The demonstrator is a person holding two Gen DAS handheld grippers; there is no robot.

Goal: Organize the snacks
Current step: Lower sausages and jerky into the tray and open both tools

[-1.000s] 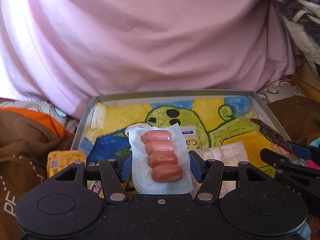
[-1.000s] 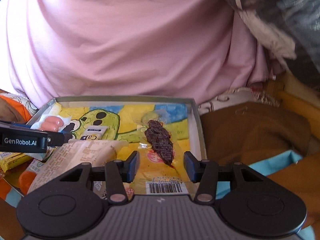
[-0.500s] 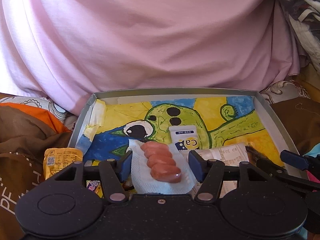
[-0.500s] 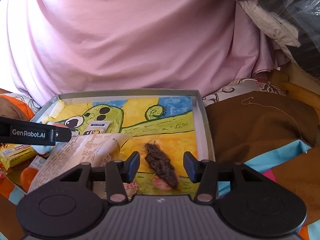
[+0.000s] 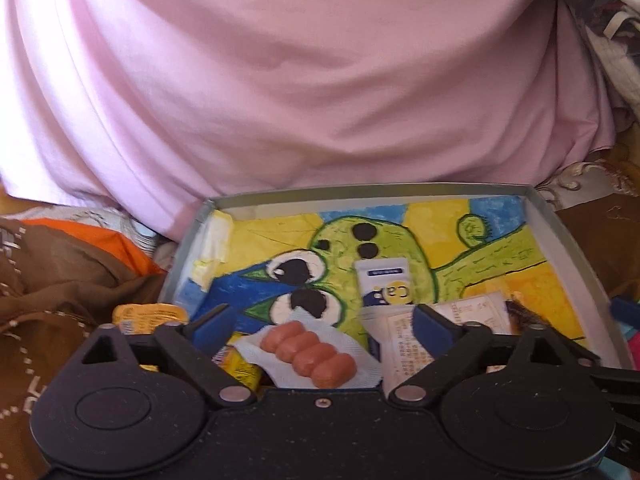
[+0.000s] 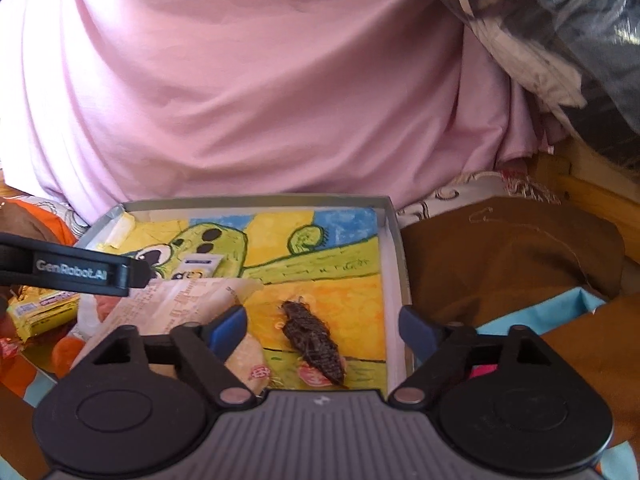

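Daylight falls on a person's pink shirt (image 6: 256, 92) filling the background. Brown cloth (image 6: 508, 256) and orange fabric (image 5: 100, 240) lie around; a wooden frame (image 6: 580, 184) and patterned bedding (image 5: 600, 12) sit at right.

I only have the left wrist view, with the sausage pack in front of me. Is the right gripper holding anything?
Observer: No. The right gripper is open and holds nothing. A dark dried snack lies flat in the tray between its fingers.
Operator: Which part of the tray is it in?
Observer: It is on the orange-yellow part of the drawing, close to the tray's right wall but not touching it.
Operator: Is anything else near those fingers?
Observer: Yes, a pale round snack with a red mark lies right by the right gripper's left finger.
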